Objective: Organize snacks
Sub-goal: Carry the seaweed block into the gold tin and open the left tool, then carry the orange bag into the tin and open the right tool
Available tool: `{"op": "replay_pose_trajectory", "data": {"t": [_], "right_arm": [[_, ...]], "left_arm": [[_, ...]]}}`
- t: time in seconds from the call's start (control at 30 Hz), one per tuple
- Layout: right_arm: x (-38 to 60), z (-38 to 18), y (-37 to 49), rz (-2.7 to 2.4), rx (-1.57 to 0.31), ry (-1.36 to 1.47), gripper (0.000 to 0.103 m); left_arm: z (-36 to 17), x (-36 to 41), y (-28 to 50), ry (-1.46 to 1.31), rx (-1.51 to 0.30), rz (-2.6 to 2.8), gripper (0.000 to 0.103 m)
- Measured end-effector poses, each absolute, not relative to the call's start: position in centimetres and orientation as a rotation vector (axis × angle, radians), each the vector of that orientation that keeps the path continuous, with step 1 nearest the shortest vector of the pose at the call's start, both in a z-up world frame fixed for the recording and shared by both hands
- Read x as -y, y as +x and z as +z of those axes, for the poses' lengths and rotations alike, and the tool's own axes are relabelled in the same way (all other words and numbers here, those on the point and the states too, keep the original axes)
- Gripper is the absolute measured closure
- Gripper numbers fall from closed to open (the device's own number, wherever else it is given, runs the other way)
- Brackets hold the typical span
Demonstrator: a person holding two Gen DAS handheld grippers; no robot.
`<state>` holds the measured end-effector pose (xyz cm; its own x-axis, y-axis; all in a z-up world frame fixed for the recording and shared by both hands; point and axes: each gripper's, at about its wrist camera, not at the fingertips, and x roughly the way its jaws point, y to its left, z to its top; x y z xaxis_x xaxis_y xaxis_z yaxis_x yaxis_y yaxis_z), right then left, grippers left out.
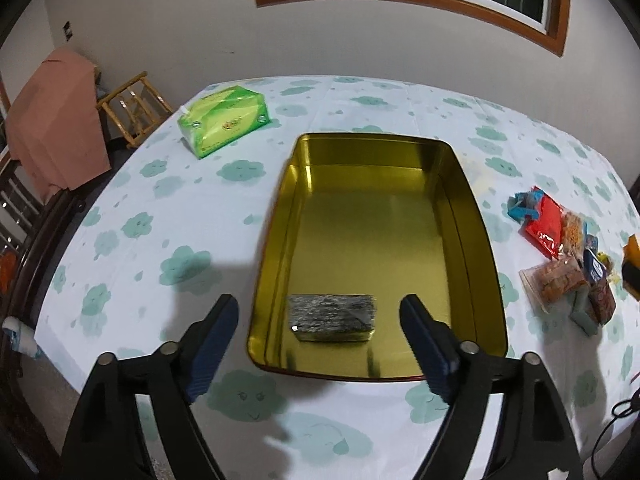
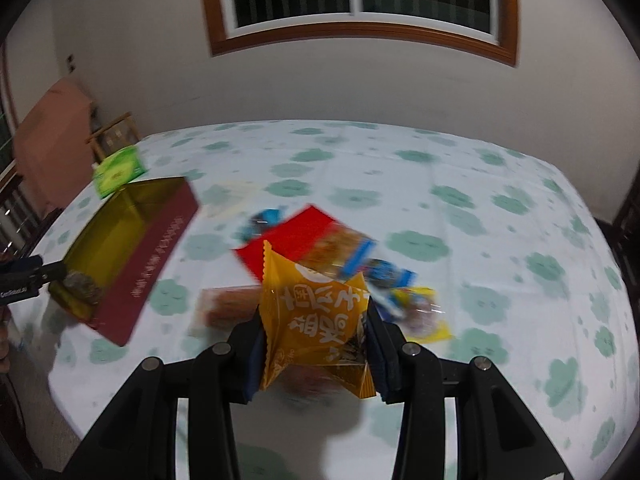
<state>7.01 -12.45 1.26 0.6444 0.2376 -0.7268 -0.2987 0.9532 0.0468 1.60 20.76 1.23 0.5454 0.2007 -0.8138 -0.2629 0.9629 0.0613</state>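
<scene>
- Snacks are split between three places: one in the tin, a heap on the table, one in the right gripper.
- Table (image 1: 360,96), under a white cloth with green cloud prints, carries everything.
- Tin (image 1: 276,216), a gold-lined rectangular box with dark red outer walls, stands open near the table's middle.
- Green tissue pack (image 1: 224,120) lies well apart from the tin, towards the far left corner.
- Loose snack heap (image 1: 560,248) lies right of the tin, a red packet (image 2: 292,236) among it.
- Left gripper (image 1: 320,340) hangs over the tin's near end, its jaws spread wide with nothing clamped.
- Right gripper (image 2: 316,344) is clamped on an orange packet (image 2: 312,320), raised above the heap.
- Dark seaweed pack (image 1: 332,318) lies flat on the tin's floor at its near end, free of the left gripper.
</scene>
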Motion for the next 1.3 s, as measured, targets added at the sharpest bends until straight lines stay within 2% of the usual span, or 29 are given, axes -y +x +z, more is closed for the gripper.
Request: {"op": "replay_pose_trajectory", "data": {"t": [0.6,1.3], "right_arm": [[-3.6,1.6,5.0,0.655,-0.814,-0.218,0.061],[-12.1,-1.1,6.4,0.747,-0.881,-0.361,0.06]], "left_arm": [[2.3,-25.8,-2.8,-0.202,-0.928,0.414,0.02],[1.2,-29.1,-7.4,-0.354,-0.944,0.515,0.018]]}}
